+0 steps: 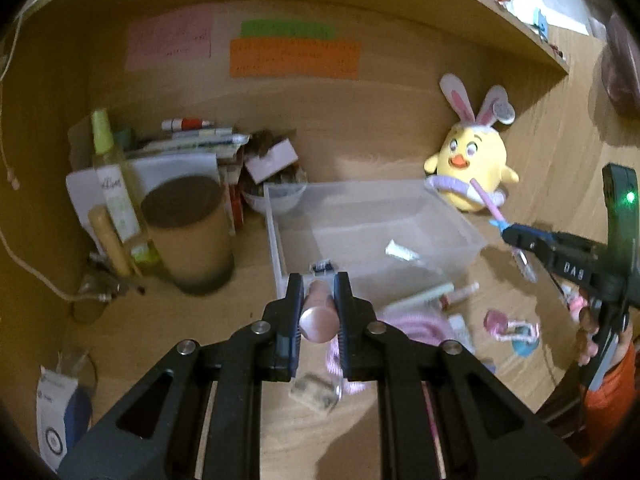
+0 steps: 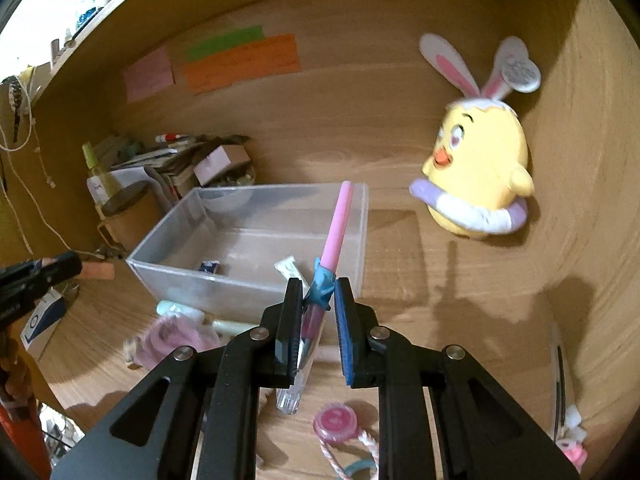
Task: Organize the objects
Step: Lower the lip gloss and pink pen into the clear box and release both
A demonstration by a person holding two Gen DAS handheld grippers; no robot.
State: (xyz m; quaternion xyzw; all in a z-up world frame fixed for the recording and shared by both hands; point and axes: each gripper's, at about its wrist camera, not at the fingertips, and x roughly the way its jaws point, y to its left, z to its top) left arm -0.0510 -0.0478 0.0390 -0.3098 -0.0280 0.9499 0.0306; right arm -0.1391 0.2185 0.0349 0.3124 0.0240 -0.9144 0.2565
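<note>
My left gripper (image 1: 318,282) is shut on a rose-pink tube (image 1: 318,320), held above the near edge of a clear plastic box (image 1: 276,240). In the right wrist view that gripper (image 2: 70,266) enters from the left with the tube (image 2: 98,271) sticking out. My right gripper (image 2: 318,284) is shut on a pink pen (image 2: 340,220) with a blue ornament and a clear cap, held over the box's (image 2: 160,226) near right corner. The left wrist view shows it (image 1: 508,234) at the right with the pen (image 1: 486,200). A small white tube (image 2: 290,268) lies in the box.
A yellow chick plush (image 2: 476,168) with bunny ears stands at the back right. Left of the box are a brown cylinder (image 1: 188,232), a bottle (image 1: 116,184) and piled stationery. A pink cord (image 1: 408,324), a pink round case (image 2: 336,420) and small items lie on the desk in front.
</note>
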